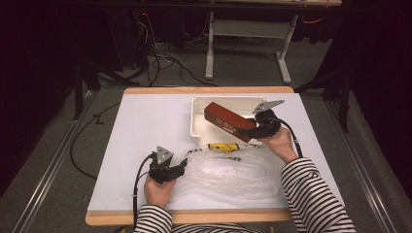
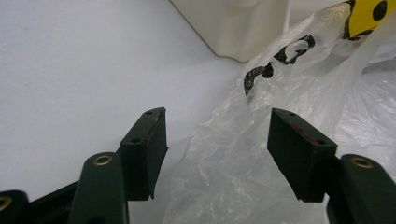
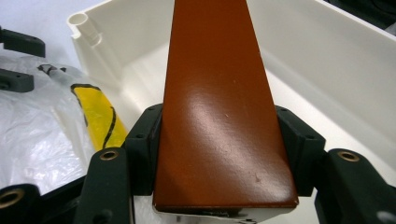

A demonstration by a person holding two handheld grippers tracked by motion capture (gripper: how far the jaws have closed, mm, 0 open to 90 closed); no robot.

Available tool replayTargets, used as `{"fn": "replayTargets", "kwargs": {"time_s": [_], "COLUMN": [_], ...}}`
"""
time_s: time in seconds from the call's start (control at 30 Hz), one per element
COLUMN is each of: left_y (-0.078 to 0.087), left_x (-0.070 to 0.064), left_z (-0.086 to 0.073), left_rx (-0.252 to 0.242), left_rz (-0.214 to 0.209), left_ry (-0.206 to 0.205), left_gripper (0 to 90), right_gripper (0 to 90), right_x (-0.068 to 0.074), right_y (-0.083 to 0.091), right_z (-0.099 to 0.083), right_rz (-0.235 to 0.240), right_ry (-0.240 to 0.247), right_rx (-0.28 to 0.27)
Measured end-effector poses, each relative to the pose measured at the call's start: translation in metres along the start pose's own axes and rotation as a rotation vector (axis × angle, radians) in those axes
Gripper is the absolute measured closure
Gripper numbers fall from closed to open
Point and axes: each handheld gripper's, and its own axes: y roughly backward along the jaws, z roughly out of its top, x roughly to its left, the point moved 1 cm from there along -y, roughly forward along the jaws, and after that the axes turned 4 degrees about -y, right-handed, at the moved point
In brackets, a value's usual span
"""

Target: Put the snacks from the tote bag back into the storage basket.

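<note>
The right tongs (image 1: 253, 130) hold a long red box (image 1: 228, 122), squeezing it by its two long sides near one end, as the right gripper view shows with a black jaw pressed on each side of the box (image 3: 219, 102). The box is up in the air over the white tray (image 1: 194, 116) at the far middle of the bench (image 1: 141, 131). Its far end dips into the tray and its near end sticks out over the tray's front edge, by the hand. So the job looks partly done: the box is out of the bag (image 1: 228, 172) and over the tray, but it is not lying flat inside yet. It looks like it needs to come down and be let go. The box's long way runs from the tongs off to the far left, slanting across the tray, and it tilts a bit, with the held end higher. The left tongs (image 1: 182, 165) are wide, with nothing between them, and sit at the left edge of the clear bag (image 2: 261, 154), which lies crumpled on the bench near the person. A yellow thing (image 1: 222, 146) with black marks lies by the bag, just in front of the tray; I cannot tell if it is inside the bag.
</note>
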Motion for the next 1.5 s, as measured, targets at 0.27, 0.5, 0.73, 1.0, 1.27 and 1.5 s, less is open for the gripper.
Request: {"fn": "replayTargets", "kwargs": {"time_s": [0.27,0.5,0.73,1.0,1.27,1.5], "left_y": [0.000,0.000,0.000,0.000,0.000,0.000], "left_x": [0.000,0.001,0.001,0.001,0.001,0.001], "left_z": [0.000,0.000,0.000,0.000,0.000,0.000], "left_rx": [-0.002,0.003,0.001,0.000,-0.002,0.004], "left_rz": [0.001,0.000,0.000,0.001,0.001,0.003], "left_ry": [0.001,0.007,0.006,0.006,0.008,0.011], "left_gripper": [38.0,38.0,38.0,37.9,38.0,37.9], "right_gripper": [42.9,42.8,42.6,42.3,40.4,37.9], "right_x": [-0.003,-0.007,-0.009,-0.008,-0.007,-0.006], "right_y": [-0.011,-0.025,-0.034,-0.040,-0.042,-0.037], "right_z": [0.001,-0.001,-0.002,0.000,0.001,0.005], "right_rz": [-0.013,-0.025,-0.033,-0.063,-0.081,-0.087], "right_ry": [-0.025,-0.037,-0.048,-0.043,-0.049,-0.054], "right_rx": [0.010,0.049,0.074,0.101,0.127,0.117]}}
